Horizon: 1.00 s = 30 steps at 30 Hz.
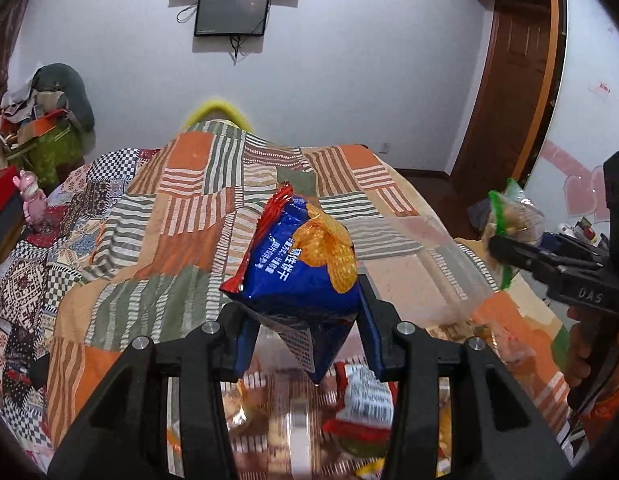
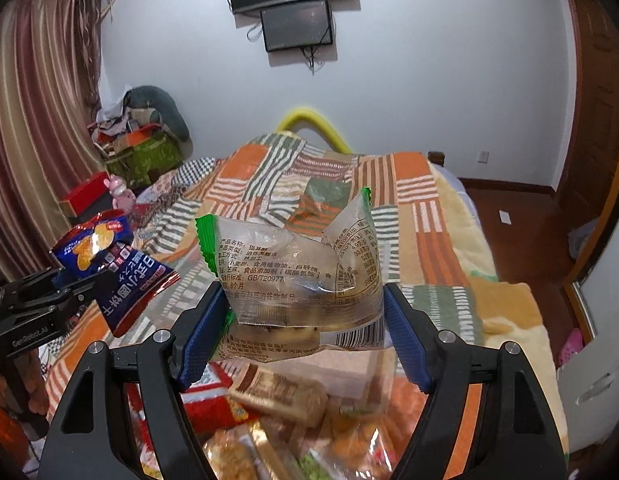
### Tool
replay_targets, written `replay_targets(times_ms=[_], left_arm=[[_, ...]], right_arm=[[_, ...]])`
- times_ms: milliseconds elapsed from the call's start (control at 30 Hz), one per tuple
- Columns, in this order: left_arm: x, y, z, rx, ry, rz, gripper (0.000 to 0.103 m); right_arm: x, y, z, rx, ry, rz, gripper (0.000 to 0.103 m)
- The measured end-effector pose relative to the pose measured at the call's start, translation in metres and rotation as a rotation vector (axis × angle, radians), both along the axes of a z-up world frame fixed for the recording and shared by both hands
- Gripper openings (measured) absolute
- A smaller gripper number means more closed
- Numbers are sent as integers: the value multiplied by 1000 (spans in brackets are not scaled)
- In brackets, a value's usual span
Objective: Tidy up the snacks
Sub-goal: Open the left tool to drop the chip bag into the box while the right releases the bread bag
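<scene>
My left gripper [image 1: 305,336] is shut on a blue snack bag [image 1: 297,268] with orange biscuits printed on it, held up above the bed. The same bag [image 2: 109,264] shows at the left of the right wrist view. My right gripper [image 2: 305,336] is shut on a clear snack bag [image 2: 297,276] with green sealed ends, also held in the air. That bag [image 1: 509,220] shows at the right of the left wrist view. Below both grippers lies a pile of loose snack packets [image 2: 277,396], blurred, seen in the left wrist view too [image 1: 361,400].
A patchwork bedspread [image 1: 169,216] covers the bed. A clear plastic box [image 1: 441,276] sits on it, right of the blue bag. Clutter and a red box [image 2: 89,196] stand at the left. A wooden door [image 1: 513,80] is at the right.
</scene>
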State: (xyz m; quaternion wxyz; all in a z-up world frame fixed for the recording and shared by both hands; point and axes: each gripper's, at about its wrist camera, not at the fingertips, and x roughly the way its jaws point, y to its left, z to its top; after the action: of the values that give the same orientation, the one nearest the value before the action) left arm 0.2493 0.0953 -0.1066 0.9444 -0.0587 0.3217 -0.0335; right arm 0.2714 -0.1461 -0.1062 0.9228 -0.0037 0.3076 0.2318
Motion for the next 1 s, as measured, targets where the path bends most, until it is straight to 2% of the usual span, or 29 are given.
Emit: replay_targets(times_ms=[233,433,567,733,867,1000], left_arm=[[37,-8,-23,25,54,-20,44],[56,-16,-34,22,79,-48,43],[64,-19,-40,27,100,-56,43],[60,-13,-43,-4,108,-48,43],[52,-12,-37,17,107,-46,44],[35,-7,-26,24,91,-35,55]], right_arm=[[26,17,-20,-65,79,23,75],[41,24,-30,-113,117,38,75],[48,26,-39,-126,174,61,75],[50,25,-41,-134,204,68,78],[44,25,-34,-165,167,57,79],[34,19,-25,-158,148,66,81]])
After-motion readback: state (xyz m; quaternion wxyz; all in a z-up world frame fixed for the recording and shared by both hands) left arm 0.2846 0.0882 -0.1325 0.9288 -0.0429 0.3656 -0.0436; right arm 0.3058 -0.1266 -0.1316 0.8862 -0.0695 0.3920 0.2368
